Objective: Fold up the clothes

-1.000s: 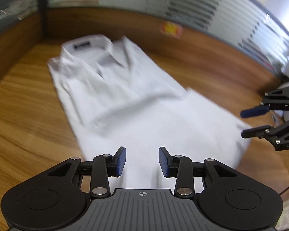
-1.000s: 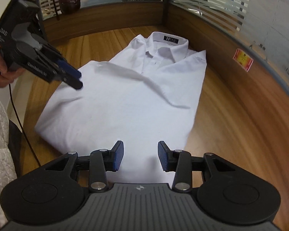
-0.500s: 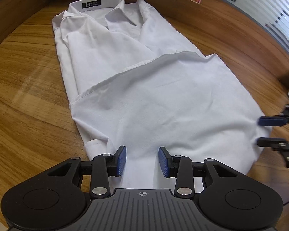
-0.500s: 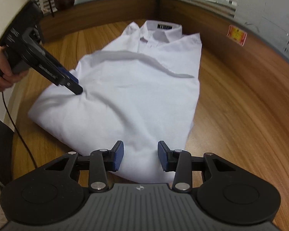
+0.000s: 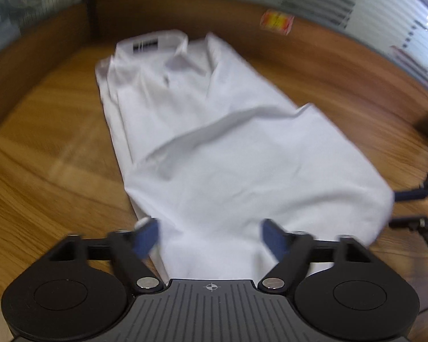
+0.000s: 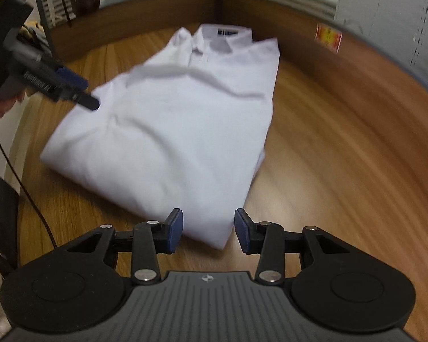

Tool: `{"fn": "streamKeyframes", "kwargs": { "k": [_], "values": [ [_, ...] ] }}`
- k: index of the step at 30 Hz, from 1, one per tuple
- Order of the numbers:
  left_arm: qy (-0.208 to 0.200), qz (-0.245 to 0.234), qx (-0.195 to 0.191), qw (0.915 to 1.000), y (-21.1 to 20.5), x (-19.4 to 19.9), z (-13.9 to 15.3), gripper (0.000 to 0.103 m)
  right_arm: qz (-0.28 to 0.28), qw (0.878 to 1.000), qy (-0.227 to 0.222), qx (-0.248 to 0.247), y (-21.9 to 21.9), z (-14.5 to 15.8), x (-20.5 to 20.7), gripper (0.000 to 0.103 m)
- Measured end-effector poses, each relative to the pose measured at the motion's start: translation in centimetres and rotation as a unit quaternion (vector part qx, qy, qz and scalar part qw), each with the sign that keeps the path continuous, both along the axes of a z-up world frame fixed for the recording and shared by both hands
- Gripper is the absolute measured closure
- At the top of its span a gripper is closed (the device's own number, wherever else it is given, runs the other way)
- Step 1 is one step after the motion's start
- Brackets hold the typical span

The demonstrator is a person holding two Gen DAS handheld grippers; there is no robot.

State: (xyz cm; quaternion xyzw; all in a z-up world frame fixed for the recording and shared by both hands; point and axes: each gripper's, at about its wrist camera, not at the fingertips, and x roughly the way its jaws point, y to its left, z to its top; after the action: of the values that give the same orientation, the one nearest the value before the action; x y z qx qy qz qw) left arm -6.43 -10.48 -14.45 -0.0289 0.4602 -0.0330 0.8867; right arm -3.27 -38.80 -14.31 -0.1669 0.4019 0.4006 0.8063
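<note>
Counter (image 6: 342, 148): wood-grain top, carrying one white collared shirt (image 6: 174, 119), collar at the far end, hem end toward the cameras.

Shirt: both sides lie turned in over the body, so it reads as a long narrow panel; a diagonal fold edge crosses mid-body. The lengthwise fold looks made. A hem-to-collar fold does not show, so the judgement is roughly midway, with the crosswise fold and tidying left.

Left hand-held gripper (image 5: 209, 236): fingers spread wide, straddling the near hem corner, nothing pinched. From the right wrist view it hovers at the shirt's left edge (image 6: 85, 97), tip touching or just above the cloth; blur makes that hard to call.

Right hand-held gripper (image 6: 208, 228): fingers spread, parted at the near right hem corner, holding nothing.

Against half a second earlier: the left fingers stand much farther apart. The left camera has pulled back and up, so more of the collar end and the far wall shows. The right gripper sits closer to the hem corner. The shirt's layout matches, folds unchanged.
</note>
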Motion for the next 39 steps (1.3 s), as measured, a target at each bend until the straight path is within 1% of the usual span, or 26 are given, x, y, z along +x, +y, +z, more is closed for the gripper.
{"fn": "streamKeyframes", "kwargs": {
  "k": [2, 4, 5, 7, 8, 9, 11, 14, 18, 22, 24, 25, 27, 29, 31, 32, 33, 37, 38, 39],
  "values": [
    [-0.013, -0.005, 0.000, 0.9999, -0.5, -1.2, 0.8, 0.006, 0.006, 1.000, -0.011, 0.018, 0.6, 0.9, 0.1, 0.057],
    [-0.019, -0.003, -0.003, 0.9998, -0.7, -2.2, 1.2, 0.003, 0.014, 0.999, -0.009, 0.032, 1.7, 1.0, 0.4, 0.057],
    [-0.022, -0.001, -0.005, 0.9997, -0.8, -2.7, 1.3, 0.001, 0.021, 0.999, -0.007, 0.029, 2.5, 0.4, 0.4, 0.057],
    [-0.028, 0.002, -0.009, 0.9996, -0.8, -3.5, 1.5, 0.000, 0.036, 0.999, -0.001, 0.021, 4.0, -0.9, 0.5, 0.056],
    [-0.029, 0.002, -0.009, 0.9996, -0.8, -3.9, 1.6, 0.000, 0.044, 0.999, 0.004, 0.004, 4.7, -2.0, 0.5, 0.051],
    [-0.029, 0.000, -0.009, 0.9995, -0.8, -4.2, 1.7, 0.000, 0.052, 0.999, 0.008, -0.014, 5.4, -3.1, 0.4, 0.049],
    [-0.030, -0.006, -0.017, 0.9994, -0.6, -4.8, 1.9, 0.000, 0.069, 0.997, -0.002, -0.037, 6.3, -3.9, 0.0, 0.048],
    [-0.035, -0.018, -0.037, 0.9985, -0.2, -5.7, 2.4, 0.000, 0.067, 0.997, -0.009, -0.025, 8.0, -2.7, 1.3, 0.048],
    [-0.055, -0.021, -0.022, 0.9980, 0.1, -6.9, 2.9, 0.000, 0.063, 0.998, -0.019, -0.008, 10.3, -1.0, 3.1, 0.045],
    [-0.062, -0.024, -0.042, 0.9969, 1.0, -7.5, 3.1, 0.000, 0.059, 0.998, -0.028, 0.010, 12.6, 0.7, 4.9, 0.043],
    [-0.069, -0.026, -0.040, 0.9965, 1.3, -8.1, 3.4, 0.000, 0.060, 0.998, -0.027, 0.006, 14.5, 0.0, 6.1, 0.039],
    [-0.074, -0.024, -0.039, 0.9962, 1.5, -8.4, 3.6, 0.000, 0.060, 0.998, -0.024, 0.000, 15.4, -0.7, 6.5, 0.033],
    [-0.083, -0.023, -0.041, 0.9955, 1.9, -9.0, 3.9, 0.000, 0.062, 0.998, -0.015, -0.014, 17.2, -2.3, 7.4, 0.032],
    [-0.087, -0.025, -0.045, 0.9949, 2.4, -9.6, 4.1, 0.000, 0.061, 0.997, 0.001, -0.038, 18.2, -3.9, 7.9, 0.029],
    [-0.090, -0.015, -0.038, 0.9951, 2.9, -10.2, 4.3, 0.000, 0.052, 0.998, 0.012, -0.039, 18.4, -3.8, 8.3, 0.028],
    [-0.092, -0.014, -0.035, 0.9950, 3.1, -10.4, 4.3, 0.000, 0.045, 0.998, 0.009, -0.037, 18.6, -3.1, 8.4, 0.032],
    [-0.094, -0.012, -0.031, 0.9950, 3.3, -10.7, 4.4, 0.000, 0.037, 0.999, 0.004, -0.035, 18.7, -2.3, 8.4, 0.034],
    [-0.094, -0.010, -0.028, 0.9951, 4.4, -11.1, 4.4, 0.000, 0.035, 0.999, -0.017, 0.002, 20.6, 0.4, 8.0, 0.034],
    [-0.093, -0.010, -0.028, 0.9952, 4.6, -11.1, 4.4, 0.000, 0.036, 0.999, -0.014, 0.000, 21.6, 0.3, 8.2, 0.034],
    [-0.092, -0.011, -0.029, 0.9953, 4.9, -11.1, 4.4, 0.000, 0.033, 0.999, -0.005, -0.006, 22.4, -0.5, 8.6, 0.034]
  ]
}}
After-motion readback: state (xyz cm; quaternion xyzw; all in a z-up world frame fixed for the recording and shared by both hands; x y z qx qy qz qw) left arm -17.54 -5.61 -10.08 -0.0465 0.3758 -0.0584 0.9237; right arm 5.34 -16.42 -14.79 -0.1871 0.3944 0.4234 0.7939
